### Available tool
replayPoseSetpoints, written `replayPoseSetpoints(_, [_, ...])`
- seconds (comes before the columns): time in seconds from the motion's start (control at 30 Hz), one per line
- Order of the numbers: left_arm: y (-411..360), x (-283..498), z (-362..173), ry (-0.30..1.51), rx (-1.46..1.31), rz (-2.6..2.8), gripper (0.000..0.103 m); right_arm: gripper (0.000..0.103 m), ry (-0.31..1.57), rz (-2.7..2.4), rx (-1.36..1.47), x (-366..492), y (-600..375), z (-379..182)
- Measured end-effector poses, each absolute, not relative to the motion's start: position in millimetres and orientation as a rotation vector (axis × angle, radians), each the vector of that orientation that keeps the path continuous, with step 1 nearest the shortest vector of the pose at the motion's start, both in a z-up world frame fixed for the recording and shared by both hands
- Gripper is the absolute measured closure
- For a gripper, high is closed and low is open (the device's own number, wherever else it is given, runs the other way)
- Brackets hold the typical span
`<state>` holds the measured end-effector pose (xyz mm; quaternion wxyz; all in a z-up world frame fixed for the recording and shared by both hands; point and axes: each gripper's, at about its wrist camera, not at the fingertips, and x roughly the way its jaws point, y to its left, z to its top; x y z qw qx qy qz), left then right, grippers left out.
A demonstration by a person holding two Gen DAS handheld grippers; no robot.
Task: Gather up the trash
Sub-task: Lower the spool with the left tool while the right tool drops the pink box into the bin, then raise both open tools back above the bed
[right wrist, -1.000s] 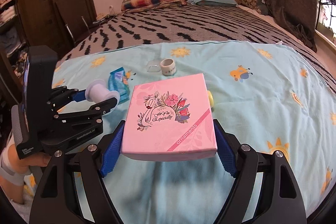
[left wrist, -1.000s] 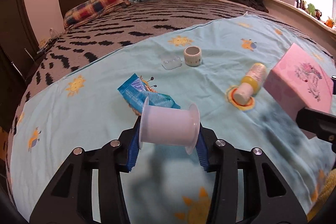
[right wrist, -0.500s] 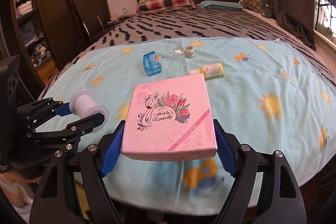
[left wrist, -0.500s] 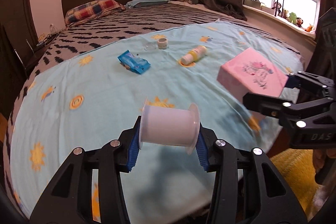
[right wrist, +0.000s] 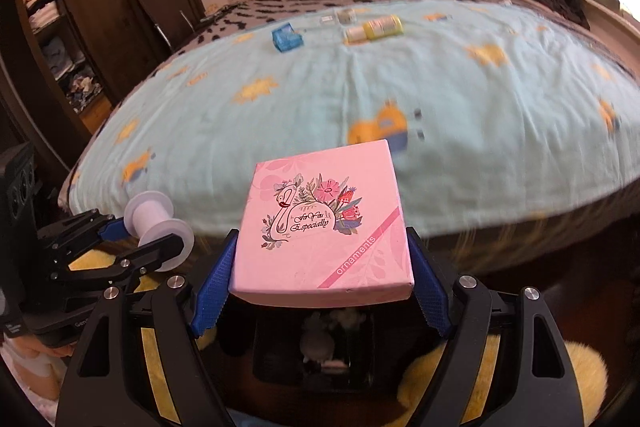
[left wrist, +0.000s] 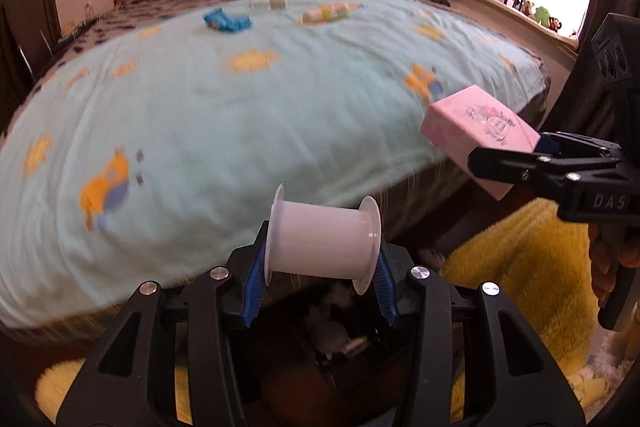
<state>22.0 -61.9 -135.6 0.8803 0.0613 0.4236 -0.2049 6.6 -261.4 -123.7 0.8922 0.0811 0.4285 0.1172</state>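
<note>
My left gripper (left wrist: 320, 287) is shut on an empty white spool (left wrist: 324, 241), lying crosswise between the blue pads, past the foot of the bed. My right gripper (right wrist: 320, 275) is shut on a flat pink box (right wrist: 324, 227) with a flower print; the same pink box (left wrist: 480, 131) shows at the right of the left wrist view, and the white spool (right wrist: 154, 221) at the left of the right wrist view. Below both grippers sits a dark open bin (right wrist: 332, 351) with scraps inside. On the bed remain a blue wrapper (left wrist: 226, 21), a yellow bottle (left wrist: 324, 13) and a small tape roll (left wrist: 278, 2).
A light blue sheet (left wrist: 240, 107) with sun prints covers the bed. A yellow fluffy rug (left wrist: 520, 267) lies on the floor around the dark bin (left wrist: 340, 335). A wardrobe with clothes (right wrist: 60, 27) stands to the left, a window ledge with toys (left wrist: 536, 11) to the right.
Both grippers have drawn back from over the bed to beyond its foot and sunk lower, each keeping its load. The bin and rug have come into view beneath them.
</note>
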Motion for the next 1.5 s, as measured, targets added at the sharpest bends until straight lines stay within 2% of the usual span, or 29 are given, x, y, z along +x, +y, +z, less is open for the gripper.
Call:
replayPoseSetpoints(0.67, [-63.4,8.9,-265.4,1.153,0.076,-0.402,0.060,0.023,1.174,0.198,0.247,-6.9,-255.1,-251.4])
replayPoseSetpoints(0.87, [-62.8,12.2,-284.7,1.207,0.058,-0.408,0.059,0.023,1.246,0.212,0.295,0.4,-250.4,-282.6])
replayPoseSetpoints(1.03, [-64.7,13.1,-290.3,1.226,0.050,-0.419,0.059,0.022,1.252,0.216,0.290,4.7,-241.6,-287.7])
replayPoseSetpoints(1.23, [-60.5,10.7,-291.1,1.224,0.052,-0.410,0.040,0.018,1.236,0.200,0.304,14.5,-241.6,-281.8])
replayPoseSetpoints(1.5, [-48.5,12.7,-253.0,1.133,0.088,-0.359,0.024,0.011,1.131,0.152,0.297,10.6,-261.1,-243.9])
